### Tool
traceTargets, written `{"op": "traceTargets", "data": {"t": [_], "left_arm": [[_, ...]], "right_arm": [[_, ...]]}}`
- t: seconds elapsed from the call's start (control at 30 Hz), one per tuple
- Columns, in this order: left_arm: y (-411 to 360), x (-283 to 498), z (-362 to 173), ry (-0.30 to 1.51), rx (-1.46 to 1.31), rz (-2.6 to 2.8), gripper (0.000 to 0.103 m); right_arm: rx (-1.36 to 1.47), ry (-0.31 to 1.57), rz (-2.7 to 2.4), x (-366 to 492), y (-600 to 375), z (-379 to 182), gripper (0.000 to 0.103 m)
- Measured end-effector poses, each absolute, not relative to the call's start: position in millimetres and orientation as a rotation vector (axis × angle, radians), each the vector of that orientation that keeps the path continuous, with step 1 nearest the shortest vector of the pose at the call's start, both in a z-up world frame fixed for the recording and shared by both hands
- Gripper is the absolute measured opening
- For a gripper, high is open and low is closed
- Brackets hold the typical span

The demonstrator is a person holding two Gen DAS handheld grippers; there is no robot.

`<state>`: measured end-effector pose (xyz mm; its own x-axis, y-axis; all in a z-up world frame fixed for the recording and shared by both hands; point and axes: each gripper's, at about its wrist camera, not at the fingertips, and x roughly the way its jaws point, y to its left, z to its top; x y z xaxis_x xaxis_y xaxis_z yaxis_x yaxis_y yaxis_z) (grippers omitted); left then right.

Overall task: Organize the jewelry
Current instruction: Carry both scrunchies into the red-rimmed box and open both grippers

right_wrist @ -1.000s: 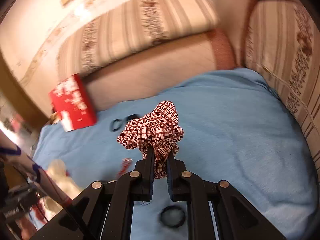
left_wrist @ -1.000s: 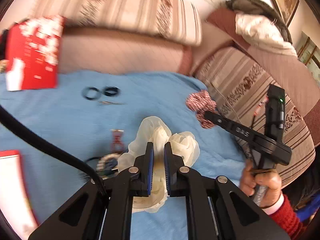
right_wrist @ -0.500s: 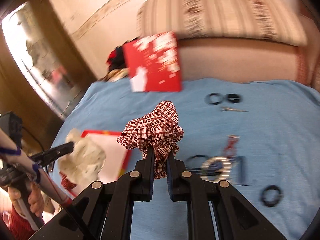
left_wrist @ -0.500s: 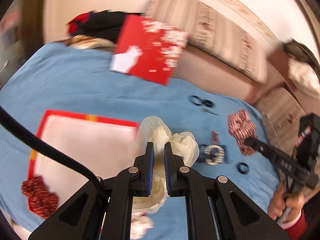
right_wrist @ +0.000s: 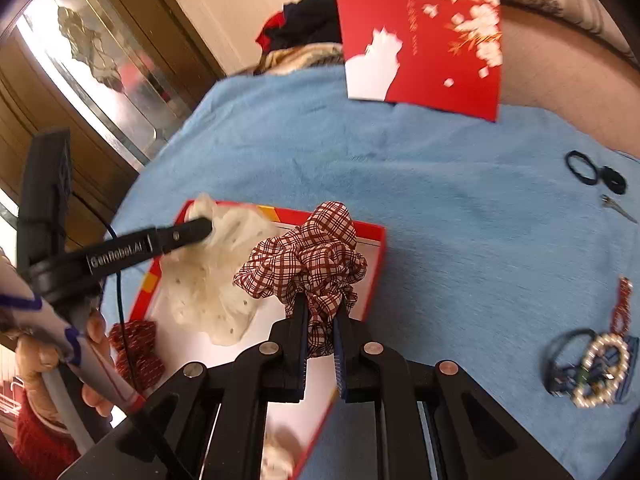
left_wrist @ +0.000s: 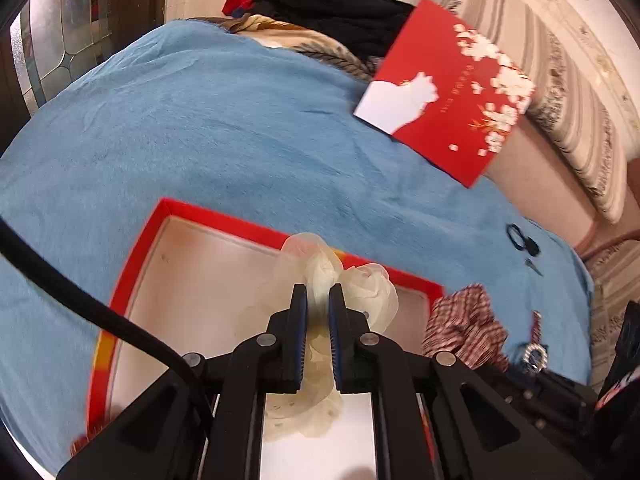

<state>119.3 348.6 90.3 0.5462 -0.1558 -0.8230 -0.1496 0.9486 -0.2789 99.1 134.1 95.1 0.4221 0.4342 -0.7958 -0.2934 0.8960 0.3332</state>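
My left gripper [left_wrist: 318, 292] covers much of the shallow red-rimmed box [left_wrist: 224, 222] with the pale floor on the blue fleece blanket [left_wrist: 200, 120]; its near end is cut off behind my tools. That gripper is clamped on a cream sheer fabric scrunchie [left_wrist: 360, 288], which hangs above the box's far edge. My right gripper [right_wrist: 320, 308] is pinched on a red-and-white plaid fabric scrunchie [right_wrist: 308, 252] over the box's right edge. A dark red patterned scrunchie [right_wrist: 136, 348] at the box's left edge is half hidden by my left hand [right_wrist: 60, 364]. The pearl-trimmed hair pieces [right_wrist: 592, 368] by the blanket's right edge are a blurry tangle.
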Motion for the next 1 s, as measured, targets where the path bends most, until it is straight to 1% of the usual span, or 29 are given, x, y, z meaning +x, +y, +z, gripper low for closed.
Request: {"op": "traceTargets", "data": {"t": [0.23,0.33,0.37,0.4,0.43,0.47,0.5,0.53,0.6,0.73,0.87,1.0], "left_arm": [[369,144,74,1.015,-0.344,0.053,0.012],[373,149,71,1.017,-0.349,0.067,0.015],[374,150,71,1.016,-0.351,0.070,0.017],[376,150,72,1.012,-0.357,0.074,0.020],[377,150,72,1.009,-0.364,0.076,0.024],[379,149,73,1.005,-0.376,0.076,0.030],[380,147,75,0.999,-0.389,0.077,0.036],[382,145,78,0.991,-0.406,0.077,0.038],[383,141,83,0.982,-0.428,0.070,0.044],[381,129,99,0.960,-0.438,0.063,0.045],[371,108,122,0.922,-0.428,0.056,0.050],[351,82,141,0.892,-0.388,0.037,0.050]], "right_arm": [[0.102,1.090,0.453,123,161,64,0.013],[0.076,1.099,0.445,125,166,58,0.020],[0.069,1.095,0.440,125,166,58,0.020],[0.066,1.092,0.435,125,166,58,0.024],[0.067,1.091,0.433,125,166,59,0.036],[0.071,1.087,0.431,125,166,60,0.046],[0.075,1.079,0.427,125,165,62,0.050],[0.078,1.072,0.425,124,164,64,0.052],[0.086,1.061,0.427,122,160,71,0.053],[0.099,1.036,0.421,114,151,84,0.053],[0.103,1.005,0.409,97,133,100,0.054],[0.112,0.984,0.383,73,106,109,0.054]]}}
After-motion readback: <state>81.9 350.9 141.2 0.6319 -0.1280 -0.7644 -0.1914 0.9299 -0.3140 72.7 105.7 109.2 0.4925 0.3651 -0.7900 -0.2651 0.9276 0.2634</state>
